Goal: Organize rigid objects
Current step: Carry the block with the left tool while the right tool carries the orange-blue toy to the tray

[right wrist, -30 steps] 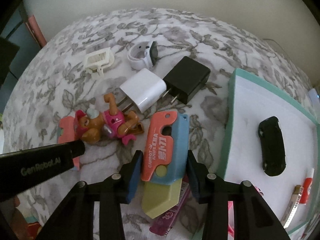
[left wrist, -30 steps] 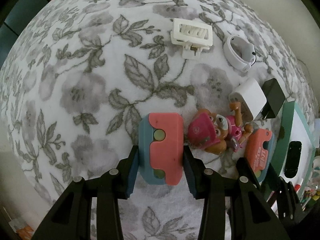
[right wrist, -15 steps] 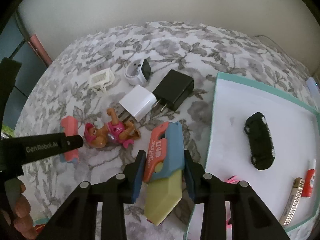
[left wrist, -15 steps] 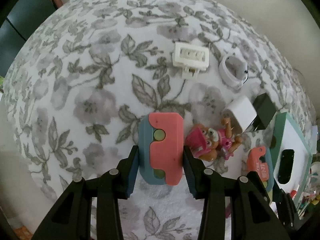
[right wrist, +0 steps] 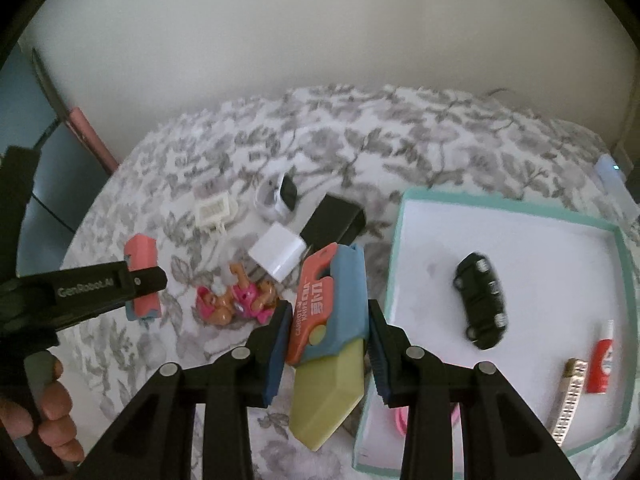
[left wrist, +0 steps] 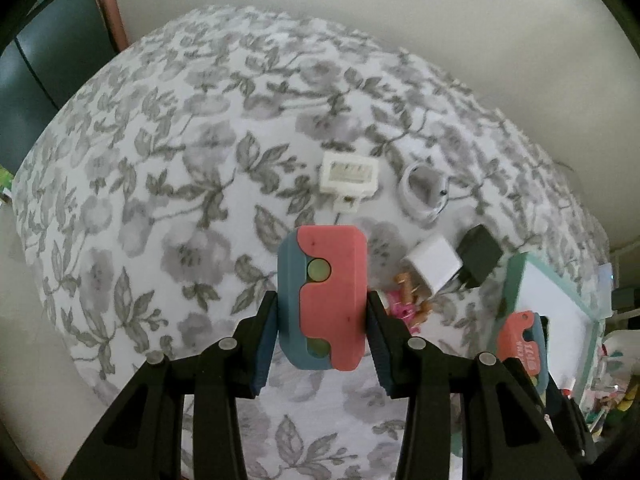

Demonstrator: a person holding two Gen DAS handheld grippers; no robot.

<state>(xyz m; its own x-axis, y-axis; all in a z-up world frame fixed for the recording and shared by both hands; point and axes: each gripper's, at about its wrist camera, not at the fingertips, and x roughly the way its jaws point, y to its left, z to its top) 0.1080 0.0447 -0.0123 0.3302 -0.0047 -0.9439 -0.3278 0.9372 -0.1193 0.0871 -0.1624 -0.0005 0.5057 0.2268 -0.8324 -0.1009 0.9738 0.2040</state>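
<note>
While both tools hang above a fleecy, grey-flowered blanket (left wrist: 168, 184), the left gripper (left wrist: 322, 316) clamps a blocky pink-and-blue plastic toy knife case (left wrist: 323, 296) at lower centre of its view, pads pressing its flat sides. At lower centre of the right wrist view, the right gripper (right wrist: 326, 330), its jaws just narrowed, pinches an orange-and-blue "carrot knife" toy (right wrist: 330, 320) whose blunt yellow-green blade points down toward the camera. Right of it lies a shallow white tray with a teal rim (right wrist: 400, 240), holding a glossy black toy car (right wrist: 480, 304), a small red-and-white tube (right wrist: 602, 368) and a metal strip (right wrist: 570, 396). On the blanket at mid-frame sit a white cube charger (right wrist: 278, 258) touching a black charger (right wrist: 332, 220), a pink-clad dog figurine (right wrist: 236, 298) lying down, a ribbed white plastic clip (right wrist: 212, 210) and a white watch-like band (right wrist: 276, 198). A person's fingers (right wrist: 52, 412) show at lower left.
</note>
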